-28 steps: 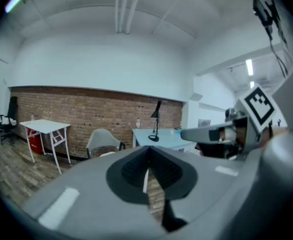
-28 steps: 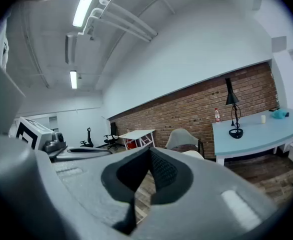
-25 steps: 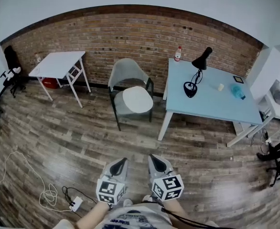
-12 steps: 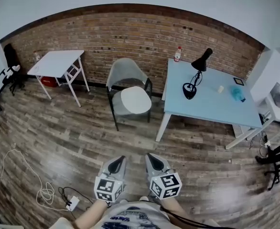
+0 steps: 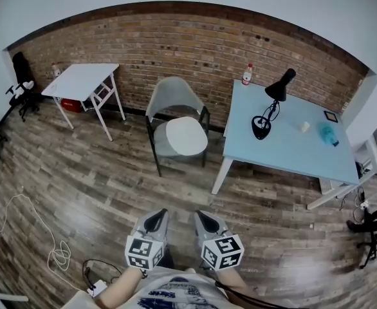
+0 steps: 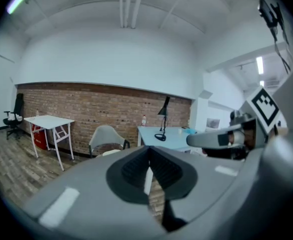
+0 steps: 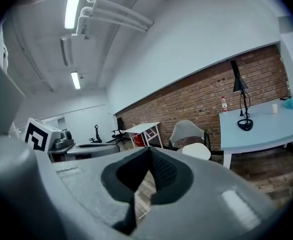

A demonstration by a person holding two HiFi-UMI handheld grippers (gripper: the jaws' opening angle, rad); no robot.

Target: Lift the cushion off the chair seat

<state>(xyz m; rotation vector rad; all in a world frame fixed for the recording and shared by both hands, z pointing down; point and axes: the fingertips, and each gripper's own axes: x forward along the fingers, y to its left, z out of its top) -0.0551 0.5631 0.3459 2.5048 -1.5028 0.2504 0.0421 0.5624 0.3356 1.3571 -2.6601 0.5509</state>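
1. The round white cushion point(image 5: 180, 136) lies on the seat of the grey chair point(image 5: 172, 96), by the brick wall point(image 5: 195, 50). The chair stands between the white folding table point(image 5: 82, 81) and the light blue table point(image 5: 285, 140).
2. The left gripper point(image 5: 155, 217) and the right gripper point(image 5: 203, 217) are low in the head view, side by side. They are well apart from the chair. Both are squeezed tight shut with nothing in them.
3. The cushion is not lifted yet. I think the person has to get close to the chair first.
4. If the jaws are not opened at the chair, they can only poke the cushion. It could slide off the seat and drop down.
5. The cushion looks soft and wide. A pinch on just one edge might let it flop and slip out. Two grips on two sides look safer.
6. The light blue table is just beside the chair. A wide swing of the right gripper could bump its edge. Then the black desk lamp point(image 5: 266, 118) could wobble.
7. A hard pull might drag the chair along or tip it.
8. A white cable point(image 5: 50, 253) lies on the wood floor point(image 5: 111, 185) at the left. A step that way could catch a foot.
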